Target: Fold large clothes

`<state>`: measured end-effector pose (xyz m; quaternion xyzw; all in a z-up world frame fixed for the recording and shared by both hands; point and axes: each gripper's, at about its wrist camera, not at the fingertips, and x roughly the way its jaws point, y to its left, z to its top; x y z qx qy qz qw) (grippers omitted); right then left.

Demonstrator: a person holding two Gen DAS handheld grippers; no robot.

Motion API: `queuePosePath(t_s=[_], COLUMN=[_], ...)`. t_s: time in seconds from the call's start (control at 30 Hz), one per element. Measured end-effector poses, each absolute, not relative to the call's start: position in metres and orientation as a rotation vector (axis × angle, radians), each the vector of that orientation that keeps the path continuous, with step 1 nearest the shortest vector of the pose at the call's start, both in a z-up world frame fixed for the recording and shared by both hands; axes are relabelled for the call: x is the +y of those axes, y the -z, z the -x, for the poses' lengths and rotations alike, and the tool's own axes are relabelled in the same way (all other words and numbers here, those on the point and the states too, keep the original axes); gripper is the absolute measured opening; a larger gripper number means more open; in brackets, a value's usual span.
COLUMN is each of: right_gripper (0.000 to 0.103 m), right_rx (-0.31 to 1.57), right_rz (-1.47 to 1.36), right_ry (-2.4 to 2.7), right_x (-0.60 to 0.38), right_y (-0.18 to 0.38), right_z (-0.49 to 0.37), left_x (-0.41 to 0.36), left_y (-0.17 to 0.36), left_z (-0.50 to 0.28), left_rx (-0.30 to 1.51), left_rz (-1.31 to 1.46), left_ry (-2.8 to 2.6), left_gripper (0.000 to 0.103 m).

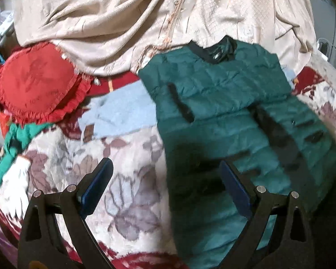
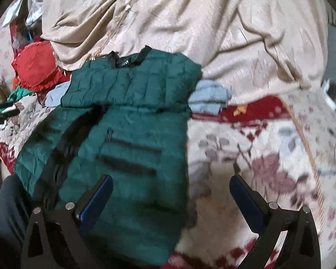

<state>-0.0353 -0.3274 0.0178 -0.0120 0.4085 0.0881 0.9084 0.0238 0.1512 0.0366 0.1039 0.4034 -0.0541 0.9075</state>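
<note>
One green quilted jacket [image 2: 123, 121] lies flat on the floral bed cover [image 2: 268, 157], its sleeves apparently already folded in, though blur makes that uncertain; the next move would be gripping the hem and folding it toward the collar; left gripper [image 1: 165, 179] and right gripper [image 2: 171, 192], two in all, hover with jaws spread wide, holding nothing.

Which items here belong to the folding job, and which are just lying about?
Belongs to the job:
- dark green quilted puffer jacket, laid flat on the floral blanket
- left gripper and right gripper, both open

Lying about:
- red frilled round cushion
- beige patterned curtain
- light blue fuzzy cloth
</note>
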Motion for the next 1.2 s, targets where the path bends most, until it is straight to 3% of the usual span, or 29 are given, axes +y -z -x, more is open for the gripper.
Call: queuePosePath(t_s=[0.3, 0.53, 1.13, 1.2], right_gripper=[0.103, 0.103, 0.103, 0.103], right_rx=[0.977, 0.850, 0.800, 0.797], right_rz=[-0.224, -0.277, -0.322, -0.339], right_ry=[-0.214, -0.253, -0.477, -0.514], right_x=[-0.350, -0.355, -0.340, -0.339], right_y=[0.074, 0.077, 0.078, 0.075], right_z=[0.042, 0.058, 0.046, 0.047], left_x=[0.190, 0.190, 0.167, 0.166], left_y=[0.070, 0.071, 0.075, 0.070], left_z=[0.000, 0.011, 0.011, 0.013], left_rx=[1.005, 0.991, 0.987, 0.974], left_rz=[0.017, 0.037, 0.103, 0.089], left_ry=[0.156, 0.247, 0.426, 0.430], left_gripper=[0.096, 0.096, 0.096, 0.090])
